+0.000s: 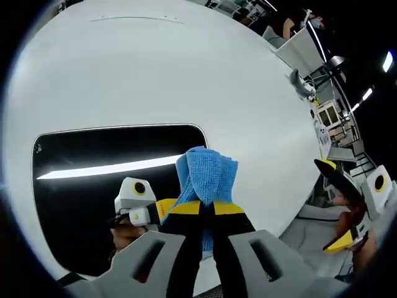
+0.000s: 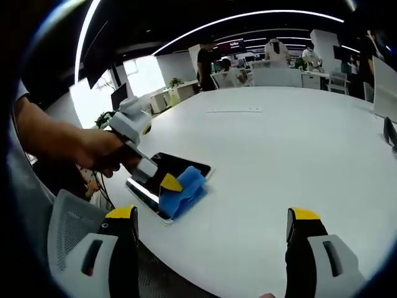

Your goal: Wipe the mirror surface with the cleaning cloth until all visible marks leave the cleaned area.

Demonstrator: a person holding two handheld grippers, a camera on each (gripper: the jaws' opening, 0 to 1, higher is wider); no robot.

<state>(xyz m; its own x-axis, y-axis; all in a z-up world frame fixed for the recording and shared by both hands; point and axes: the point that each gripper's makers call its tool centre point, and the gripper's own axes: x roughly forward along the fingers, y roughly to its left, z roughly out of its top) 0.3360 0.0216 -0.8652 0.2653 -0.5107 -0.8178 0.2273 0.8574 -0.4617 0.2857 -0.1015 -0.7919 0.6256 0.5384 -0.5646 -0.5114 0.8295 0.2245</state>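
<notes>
1. Mirror (image 1: 111, 180) lies flat on the white bench (image 1: 186, 74), just ahead of the left gripper (image 1: 208, 208), whose fingers are clamped on the blue cleaning cloth (image 1: 206, 177).
2. Pinching the cloth bunched lets its loose end press on the glass, so it hangs past the fingertips over the mirror's near edge.
3. Right gripper (image 2: 211, 226) hovers well apart from the mirror (image 2: 162, 180), fingers spread and empty, probably kept clear of the wiping.

Left tool (image 1: 208, 214) clamped tight, jaws together; right tool (image 2: 211, 226) jaws wide apart, hovering.
</notes>
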